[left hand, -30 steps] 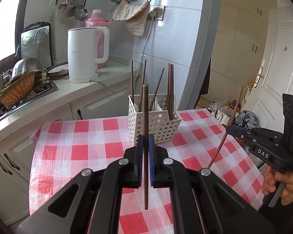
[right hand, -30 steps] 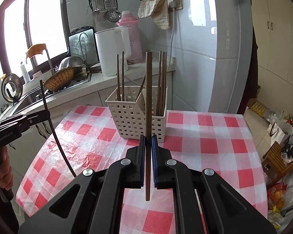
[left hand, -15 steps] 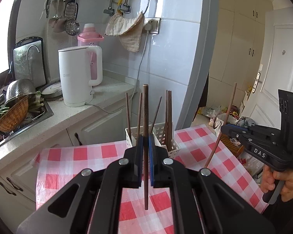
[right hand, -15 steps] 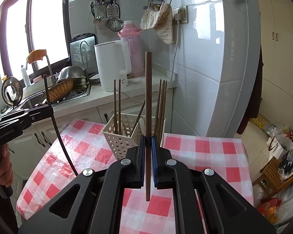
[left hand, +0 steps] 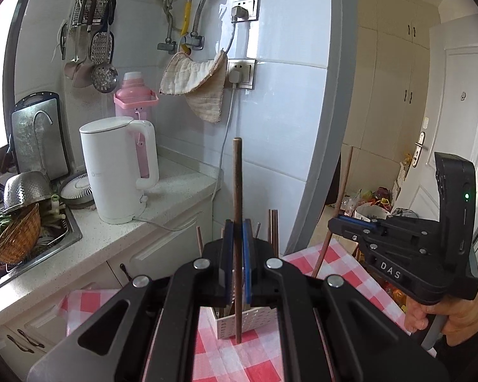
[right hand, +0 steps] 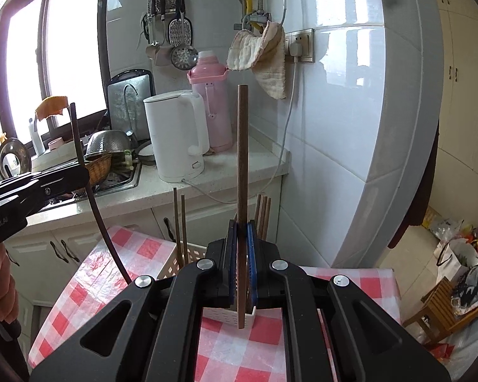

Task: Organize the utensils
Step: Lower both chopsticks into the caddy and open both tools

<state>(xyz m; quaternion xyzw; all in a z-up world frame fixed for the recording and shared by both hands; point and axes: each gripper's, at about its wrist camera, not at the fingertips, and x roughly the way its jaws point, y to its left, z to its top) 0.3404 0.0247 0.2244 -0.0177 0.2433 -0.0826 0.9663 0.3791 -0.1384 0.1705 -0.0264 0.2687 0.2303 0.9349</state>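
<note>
My left gripper is shut on a dark brown chopstick that stands upright between its blue pads. My right gripper is shut on another brown chopstick, also upright. Both hang above the white perforated basket, which stands on the red-and-white checked tablecloth and holds several chopsticks. The left gripper's body hides most of the basket. In the left wrist view the right gripper shows at the right with its chopstick; in the right wrist view the left gripper shows at the left.
A white kettle and a pink thermos stand on the counter behind the table. A sink with a wicker basket and a metal colander lies left. A tiled pillar rises close behind the table. Bags and a stool clutter the floor right.
Both grippers have risen and moved toward the basket with their chopsticks. The basket has slid low in both views and now lies mostly behind the gripper bodies.
</note>
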